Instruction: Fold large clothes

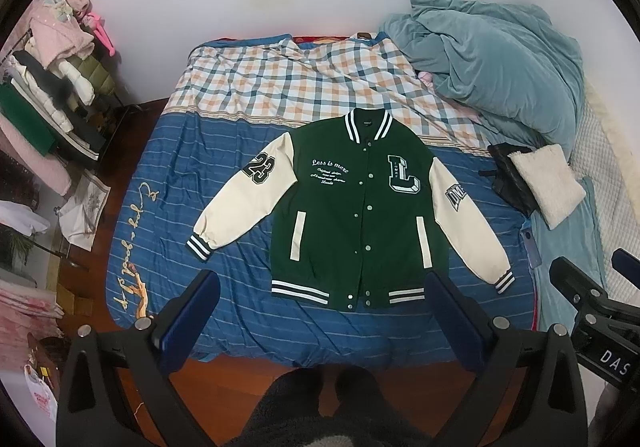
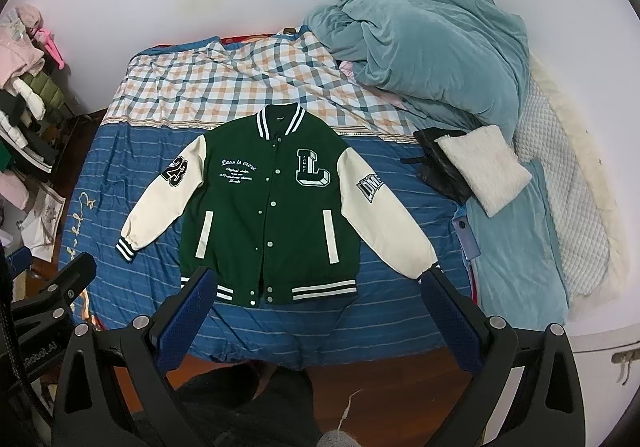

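A green varsity jacket (image 1: 352,207) (image 2: 272,203) with cream sleeves lies flat and face up on the bed, snapped closed, collar toward the wall, both sleeves spread outward. Its striped hem points at me. My left gripper (image 1: 320,283) hangs open above the bed's near edge, just short of the hem, holding nothing. My right gripper (image 2: 318,279) is open too, level with the hem, its right finger (image 2: 448,311) close to the right cuff. The right gripper's body shows at the left wrist view's right edge (image 1: 588,311).
The blue striped bedsheet (image 1: 240,247) (image 2: 120,175) covers the bed. A teal duvet (image 1: 500,67) (image 2: 432,59) is heaped at the back right. A white fluffy cushion (image 1: 548,183) (image 2: 484,167) and a black item lie right of the jacket. A loaded clothes rack (image 1: 52,87) stands left.
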A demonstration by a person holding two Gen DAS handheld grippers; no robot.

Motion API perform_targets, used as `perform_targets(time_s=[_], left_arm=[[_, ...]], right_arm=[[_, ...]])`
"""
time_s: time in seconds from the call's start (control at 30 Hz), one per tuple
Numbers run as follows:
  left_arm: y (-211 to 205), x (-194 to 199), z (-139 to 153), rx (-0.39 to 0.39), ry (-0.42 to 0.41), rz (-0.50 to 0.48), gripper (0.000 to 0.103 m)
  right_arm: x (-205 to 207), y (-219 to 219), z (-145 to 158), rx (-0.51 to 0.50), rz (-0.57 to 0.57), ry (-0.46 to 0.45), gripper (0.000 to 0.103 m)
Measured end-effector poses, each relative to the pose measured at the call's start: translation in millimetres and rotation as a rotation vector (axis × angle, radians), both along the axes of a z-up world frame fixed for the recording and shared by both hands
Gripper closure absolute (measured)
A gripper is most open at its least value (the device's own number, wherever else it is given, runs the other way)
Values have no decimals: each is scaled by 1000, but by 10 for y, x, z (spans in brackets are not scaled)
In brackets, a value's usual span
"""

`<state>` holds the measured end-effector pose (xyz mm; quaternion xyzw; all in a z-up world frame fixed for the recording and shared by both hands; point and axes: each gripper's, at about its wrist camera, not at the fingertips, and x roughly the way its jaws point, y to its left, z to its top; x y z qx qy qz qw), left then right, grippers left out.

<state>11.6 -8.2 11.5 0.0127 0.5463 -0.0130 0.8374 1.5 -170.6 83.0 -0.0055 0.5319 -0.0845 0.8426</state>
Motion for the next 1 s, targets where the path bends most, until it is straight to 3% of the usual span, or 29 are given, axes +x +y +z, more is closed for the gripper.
perform_targets(time_s=[1.0], left_arm=[[-22, 105, 90, 0, -3, 3, 0]], right_arm=[[18, 11, 4, 0, 3, -1, 0]])
